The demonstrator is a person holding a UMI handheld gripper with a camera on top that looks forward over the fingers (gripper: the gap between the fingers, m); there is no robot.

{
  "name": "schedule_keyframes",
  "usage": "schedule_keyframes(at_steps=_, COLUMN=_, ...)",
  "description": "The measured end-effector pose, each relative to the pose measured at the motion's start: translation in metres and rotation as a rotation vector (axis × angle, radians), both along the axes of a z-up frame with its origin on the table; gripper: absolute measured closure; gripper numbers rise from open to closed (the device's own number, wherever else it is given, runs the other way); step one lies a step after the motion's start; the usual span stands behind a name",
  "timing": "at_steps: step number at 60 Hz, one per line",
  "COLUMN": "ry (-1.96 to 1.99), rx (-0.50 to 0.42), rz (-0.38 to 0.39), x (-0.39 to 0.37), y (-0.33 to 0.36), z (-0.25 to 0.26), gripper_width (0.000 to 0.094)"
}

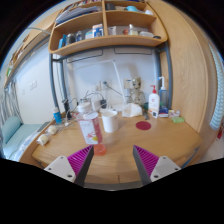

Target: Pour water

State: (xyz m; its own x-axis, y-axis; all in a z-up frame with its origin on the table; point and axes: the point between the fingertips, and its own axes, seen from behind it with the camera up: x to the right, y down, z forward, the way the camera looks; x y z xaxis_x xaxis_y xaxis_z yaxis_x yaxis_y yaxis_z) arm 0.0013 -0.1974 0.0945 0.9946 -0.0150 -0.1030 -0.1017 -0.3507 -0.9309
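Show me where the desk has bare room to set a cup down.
The tool is open. Bare desk lies just ahead of its fingers, between the white cup and the red coaster. It is crowded beyond, along the wall by the pump bottle.

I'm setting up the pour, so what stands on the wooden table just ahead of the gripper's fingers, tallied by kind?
Clear bottle with an orange base: 1
White cup: 1
Red coaster-like disc: 1
White pump bottle: 1
Total: 4
All stand on the table, beyond the open gripper, which holds nothing.
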Motion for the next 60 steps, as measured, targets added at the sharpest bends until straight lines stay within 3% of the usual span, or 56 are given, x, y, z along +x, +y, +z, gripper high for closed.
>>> schedule_keyframes(at_steps=15, ry=-0.021, rx=0.045, rz=0.130, x=-0.079, y=0.056, z=-0.033, gripper_width=0.0116)
schedule_keyframes(at_steps=32, ry=-0.058, rx=0.124, rz=0.105, x=-0.085, y=0.123, z=-0.024, gripper_width=0.0113)
schedule_keyframes(at_steps=40, ry=-0.063, rx=0.120, rz=0.106, x=-0.082, y=0.132, z=-0.028, gripper_width=0.0122)
schedule_keyframes(at_steps=43, ry=-0.065, rx=0.119, rz=0.114, x=-0.082, y=0.133, z=-0.028, gripper_width=0.0179)
schedule_keyframes(at_steps=45, ry=-0.055, rx=0.139, rz=0.129, x=-0.085, y=0.133, z=-0.026, gripper_width=0.0309)
schedule_keyframes(at_steps=46, ry=-0.051, rx=0.143, rz=0.134, x=-0.086, y=0.133, z=-0.026, gripper_width=0.0326)
schedule_keyframes(at_steps=60, ry=-0.039, rx=0.158, rz=0.131, x=-0.084, y=0.136, z=-0.025, gripper_width=0.0452)
